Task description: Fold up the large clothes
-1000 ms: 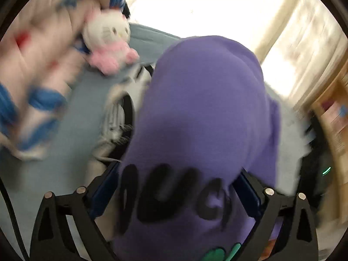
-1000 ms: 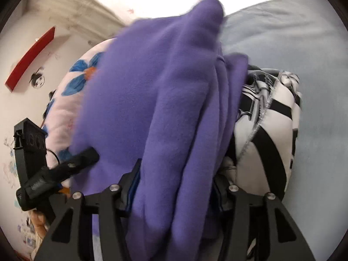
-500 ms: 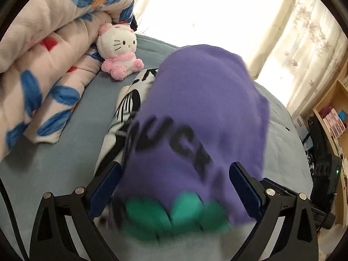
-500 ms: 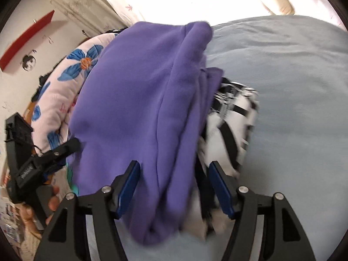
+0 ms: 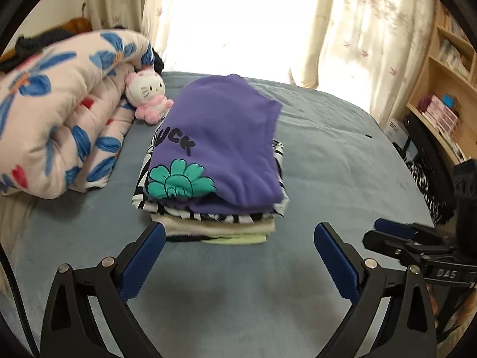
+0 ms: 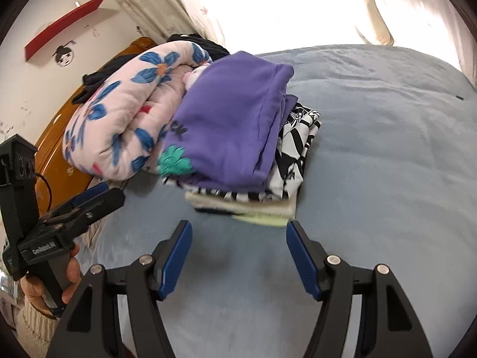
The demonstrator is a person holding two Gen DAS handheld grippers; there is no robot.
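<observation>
Looking along our left gripper (image 5: 237,240), we see its blue-padded jaws spread wide with only bare bed (image 5: 342,155) between them, short of the stack. The purple sweatshirt (image 5: 226,137) lies folded on top of the clothes pile (image 5: 220,223), which sits in the middle of the grey-blue cover. This view gives us the sweatshirt's front: black lettering and a teal flower at its near corner. It also shows the white and pink plush cat (image 5: 147,94) whole, just beside the pile's far left corner and leaning on the flowered quilt (image 5: 59,119), and wooden shelves (image 5: 441,89) at the right edge.

Our right gripper (image 6: 238,238) has just been opening; its jaws stand well apart with nothing held, their tips just short of the pile's near edge. From this side we see the sweatshirt's folded layers edge-on and the black-and-white patterned garment (image 6: 295,155) sticking out from under it on the right, over cream and pale green layers. The plush is mostly hidden behind the purple fabric here. Only this view shows the orange-brown headboard (image 6: 59,155), the red wall shelf (image 6: 62,26), and our left hand (image 6: 44,286) wrapped around its gripper's handle.
</observation>
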